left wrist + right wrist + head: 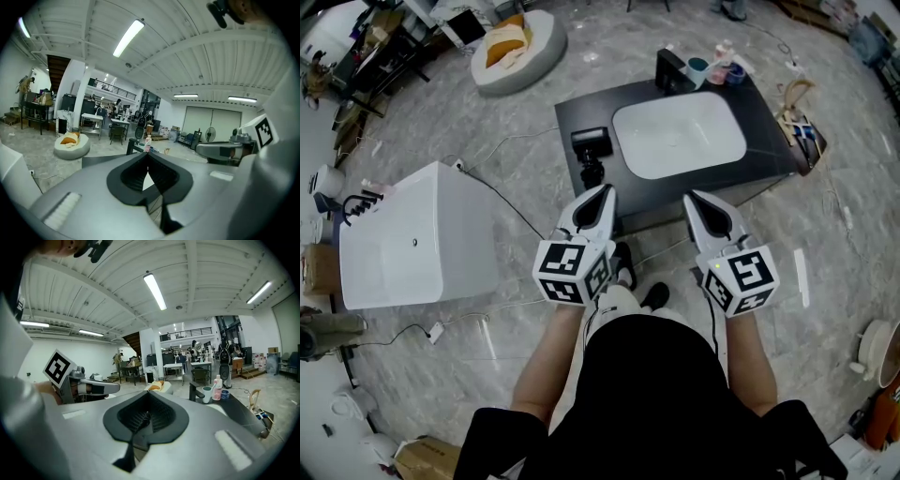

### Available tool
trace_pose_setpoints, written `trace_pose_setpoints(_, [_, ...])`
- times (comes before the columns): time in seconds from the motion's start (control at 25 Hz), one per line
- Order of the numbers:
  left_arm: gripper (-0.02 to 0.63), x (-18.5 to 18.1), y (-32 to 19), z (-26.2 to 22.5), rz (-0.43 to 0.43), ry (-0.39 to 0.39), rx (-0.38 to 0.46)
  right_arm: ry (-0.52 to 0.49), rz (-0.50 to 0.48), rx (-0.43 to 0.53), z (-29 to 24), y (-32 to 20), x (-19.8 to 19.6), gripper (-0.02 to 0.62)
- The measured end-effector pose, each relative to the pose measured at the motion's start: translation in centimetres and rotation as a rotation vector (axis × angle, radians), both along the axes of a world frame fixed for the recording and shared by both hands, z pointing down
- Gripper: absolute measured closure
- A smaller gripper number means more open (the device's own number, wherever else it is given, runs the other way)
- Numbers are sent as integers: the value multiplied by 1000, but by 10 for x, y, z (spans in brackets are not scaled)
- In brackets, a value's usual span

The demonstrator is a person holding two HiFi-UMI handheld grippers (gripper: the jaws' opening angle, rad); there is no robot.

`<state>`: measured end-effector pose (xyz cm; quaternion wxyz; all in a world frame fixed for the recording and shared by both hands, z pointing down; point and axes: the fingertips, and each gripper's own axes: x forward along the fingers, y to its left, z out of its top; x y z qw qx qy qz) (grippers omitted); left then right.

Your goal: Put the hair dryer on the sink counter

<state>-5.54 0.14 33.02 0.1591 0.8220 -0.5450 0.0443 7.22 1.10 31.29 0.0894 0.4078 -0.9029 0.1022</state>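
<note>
Hair dryer, black, plastic (592, 145), upper centre, lying on dark sink counter (764, 127) beside white oval basin (680, 136); left gripper (605, 192) and right gripper (694, 199) fully closed, empty; placement apparently complete.

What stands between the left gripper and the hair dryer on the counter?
Nothing visible does. The hair dryer lies on the sink counter, left of the basin, and the shut, empty left gripper hangs just short of it.
</note>
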Motion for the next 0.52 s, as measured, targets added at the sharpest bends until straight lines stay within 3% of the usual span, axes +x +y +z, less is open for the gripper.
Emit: trace_pose_setpoints(0.52, [606,13,3,-10,34,-14,30,-2,1,33,-9,6,7,586])
